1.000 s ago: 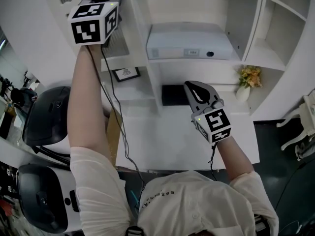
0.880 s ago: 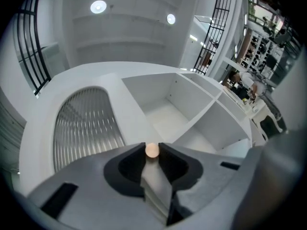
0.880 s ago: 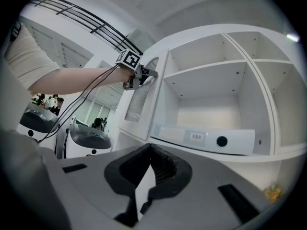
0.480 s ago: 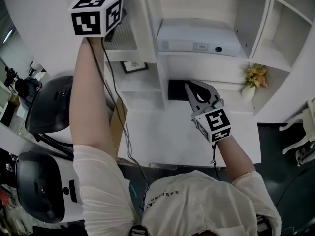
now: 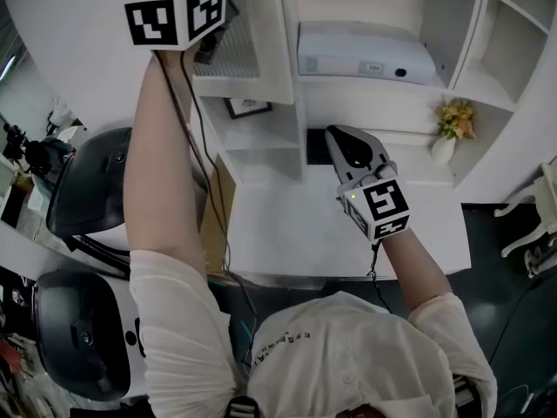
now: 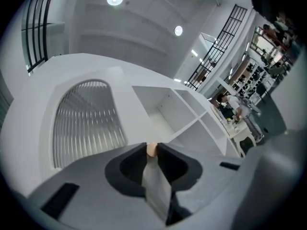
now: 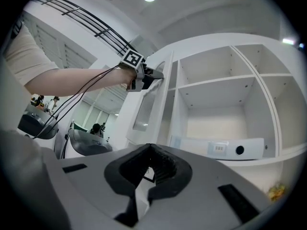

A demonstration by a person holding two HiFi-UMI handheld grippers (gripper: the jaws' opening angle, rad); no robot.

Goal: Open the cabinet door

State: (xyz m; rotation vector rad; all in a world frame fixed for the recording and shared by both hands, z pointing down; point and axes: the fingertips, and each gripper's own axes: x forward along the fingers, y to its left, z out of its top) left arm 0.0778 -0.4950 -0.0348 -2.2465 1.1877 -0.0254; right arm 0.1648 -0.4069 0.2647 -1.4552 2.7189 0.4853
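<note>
The left tongs (image 6: 152, 146) pinch the small peach-coloured knob (image 6: 151, 150) at the free edge of the white cabinet door with a ribbed glass panel (image 5: 239, 55). They have just been closing, and the thin edge of the door stands between them. The door is partly open, swung out to the left from the white shelf unit (image 5: 477, 33), at the top left of the head view. The right tongs (image 7: 149, 146) are pressed together on nothing and hang above the white table (image 5: 287, 242), well apart from the door.

Under the door a small dark-framed picture (image 5: 248, 107) stands on a lower shelf. In the middle compartment lies a white box-shaped device with a dark round lens (image 5: 365, 52). A white vase with yellow flowers (image 5: 452, 124) stands to its right. A black cable (image 5: 204, 172) hangs from the left tongs along the arm. Left of the table are black rounded shells (image 5: 87, 194). Between the door's free edge and the plain white wall (image 5: 78, 50) the room is open.
</note>
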